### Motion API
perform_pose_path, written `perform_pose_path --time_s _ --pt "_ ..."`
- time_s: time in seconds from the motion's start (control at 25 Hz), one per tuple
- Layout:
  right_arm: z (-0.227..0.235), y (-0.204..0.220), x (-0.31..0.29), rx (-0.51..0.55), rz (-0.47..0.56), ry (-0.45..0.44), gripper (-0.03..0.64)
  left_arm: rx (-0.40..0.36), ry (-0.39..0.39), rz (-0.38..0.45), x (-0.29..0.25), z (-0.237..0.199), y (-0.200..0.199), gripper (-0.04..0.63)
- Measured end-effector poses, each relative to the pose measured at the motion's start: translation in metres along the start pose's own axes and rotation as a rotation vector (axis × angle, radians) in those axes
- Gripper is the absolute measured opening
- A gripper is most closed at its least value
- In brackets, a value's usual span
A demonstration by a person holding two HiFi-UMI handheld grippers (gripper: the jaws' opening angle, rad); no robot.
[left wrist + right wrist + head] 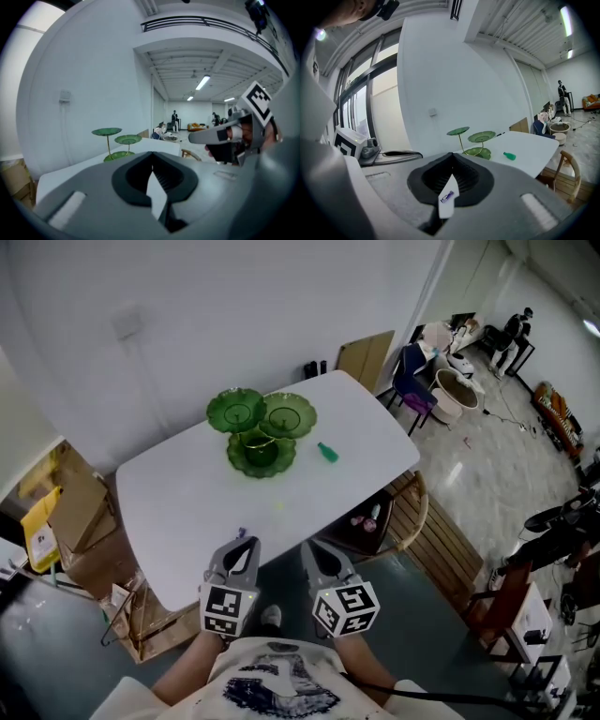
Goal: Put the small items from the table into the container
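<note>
On the white table (187, 502) stands a green container of three lotus-leaf dishes (260, 427), toward the far side. A small green item (327, 453) lies just to its right. A tiny purple item (242, 533) rests at the table's near edge, and a faint yellowish speck (278, 507) lies a little beyond it. My left gripper (247, 543) and right gripper (313, 547) hover side by side at the near edge, both shut and empty. The right gripper view shows the purple item (447, 196) just below the jaws, with the dishes (473, 140) and green item (509, 155) farther off. The left gripper view shows the dishes (115, 139).
A wooden chair (407, 517) holding small things is tucked under the table's right side. Cardboard boxes (80, 512) stand at the left. A white wall runs behind the table. Farther right are a purple chair (413, 382), a basin and a person.
</note>
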State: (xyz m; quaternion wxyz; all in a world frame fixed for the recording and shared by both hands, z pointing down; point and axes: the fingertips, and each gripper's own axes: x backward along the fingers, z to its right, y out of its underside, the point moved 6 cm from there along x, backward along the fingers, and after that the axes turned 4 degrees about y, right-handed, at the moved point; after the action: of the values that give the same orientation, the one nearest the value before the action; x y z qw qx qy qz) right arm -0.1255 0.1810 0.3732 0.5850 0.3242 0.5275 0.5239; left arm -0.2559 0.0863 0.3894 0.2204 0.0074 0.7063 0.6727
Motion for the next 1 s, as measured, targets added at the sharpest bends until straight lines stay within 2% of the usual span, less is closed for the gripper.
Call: perform_pose_path --time_s 0.48,0.68,1.0 --pt "0.015 -0.020 -0.049 0.014 0.005 -0.047 -0.002 0.018 -0.061 0.001 -0.026 -0.033 -0.007 -0.011" --pt "0.025 -0.028 -0.076 0.029 -0.015 -0.096 -0.002 0.035 -0.110 -0.005 -0.041 -0.047 -0.009 -0.011" --pt "0.057 -0.047 -0.140 0.056 -0.074 -0.225 -0.002 0.087 -0.228 -0.026 -0.086 -0.073 -0.016 -0.011"
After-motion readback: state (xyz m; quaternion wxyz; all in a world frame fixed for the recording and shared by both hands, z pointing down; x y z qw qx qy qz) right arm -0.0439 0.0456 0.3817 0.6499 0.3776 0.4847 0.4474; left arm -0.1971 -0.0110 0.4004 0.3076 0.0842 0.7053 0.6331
